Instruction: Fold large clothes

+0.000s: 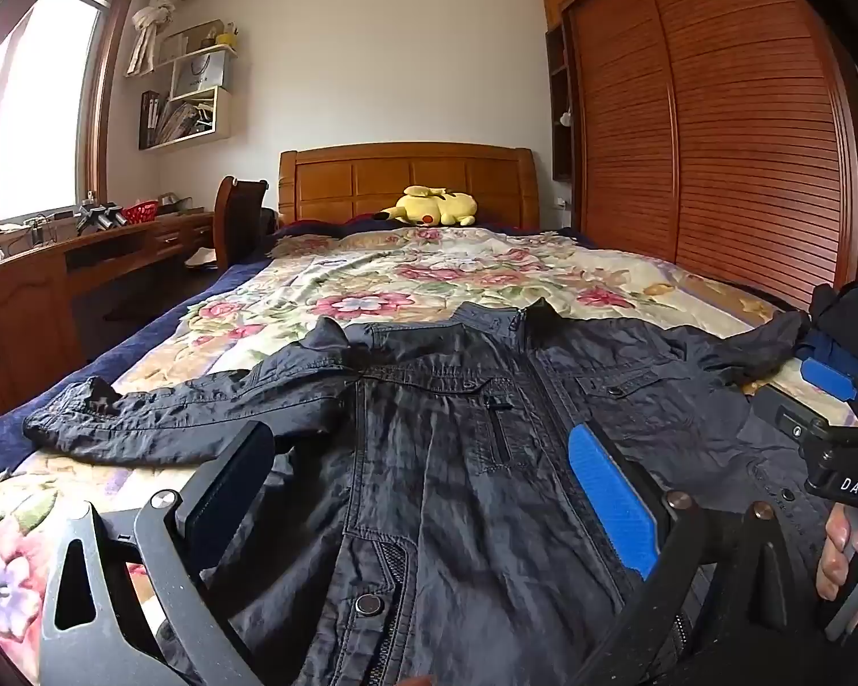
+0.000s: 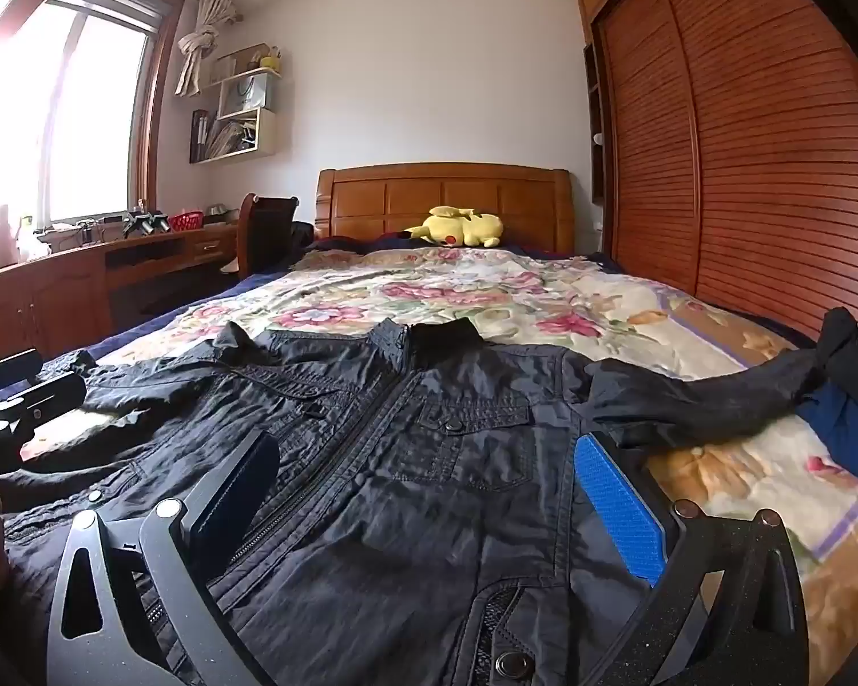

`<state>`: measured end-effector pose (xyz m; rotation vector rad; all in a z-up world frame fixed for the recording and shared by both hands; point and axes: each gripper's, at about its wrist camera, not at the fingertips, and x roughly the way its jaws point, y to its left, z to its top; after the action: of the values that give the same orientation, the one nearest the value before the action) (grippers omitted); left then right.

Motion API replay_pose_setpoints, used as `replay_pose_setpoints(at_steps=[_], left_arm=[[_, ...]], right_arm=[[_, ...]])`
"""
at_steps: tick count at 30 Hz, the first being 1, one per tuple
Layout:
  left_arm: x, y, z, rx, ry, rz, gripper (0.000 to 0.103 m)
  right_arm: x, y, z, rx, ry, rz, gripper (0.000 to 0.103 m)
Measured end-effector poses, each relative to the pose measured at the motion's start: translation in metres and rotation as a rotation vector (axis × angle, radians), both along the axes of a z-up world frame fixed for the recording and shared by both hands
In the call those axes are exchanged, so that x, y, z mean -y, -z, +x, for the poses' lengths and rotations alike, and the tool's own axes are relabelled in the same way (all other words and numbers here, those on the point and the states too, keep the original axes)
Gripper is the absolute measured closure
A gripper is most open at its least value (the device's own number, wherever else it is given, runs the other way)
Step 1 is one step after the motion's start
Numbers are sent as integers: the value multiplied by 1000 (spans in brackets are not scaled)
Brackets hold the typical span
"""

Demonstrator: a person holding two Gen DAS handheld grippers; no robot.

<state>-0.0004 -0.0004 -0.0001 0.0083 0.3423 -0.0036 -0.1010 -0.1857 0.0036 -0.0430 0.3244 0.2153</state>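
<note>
Jacket (image 1: 457, 429) lies face up and spread flat on the near end of the bed (image 1: 372, 280), zip closed, both sleeves stretched out to left and right. Left hand-held gripper (image 1: 423, 491) and right hand-held gripper (image 2: 429, 491) both hover low over the near hem, jaws released wide and grasping nothing. To fold well, I judge each should pinch a sleeve near its cuff and carry it across the chest, keeping the fabric smooth. Farther off, a red basket (image 1: 140, 210) sits on the left surface (image 1: 114, 240); its contents cannot be made out. A yellow plush toy (image 1: 435, 207) rests by the headboard.
</note>
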Motion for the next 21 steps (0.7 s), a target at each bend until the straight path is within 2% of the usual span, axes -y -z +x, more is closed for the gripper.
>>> replay_pose_setpoints(at_steps=[21], left_arm=[[-3,-1,0,-3,-6,-5,0]], right_arm=[[0,-1,-1,-2,2,6,0]])
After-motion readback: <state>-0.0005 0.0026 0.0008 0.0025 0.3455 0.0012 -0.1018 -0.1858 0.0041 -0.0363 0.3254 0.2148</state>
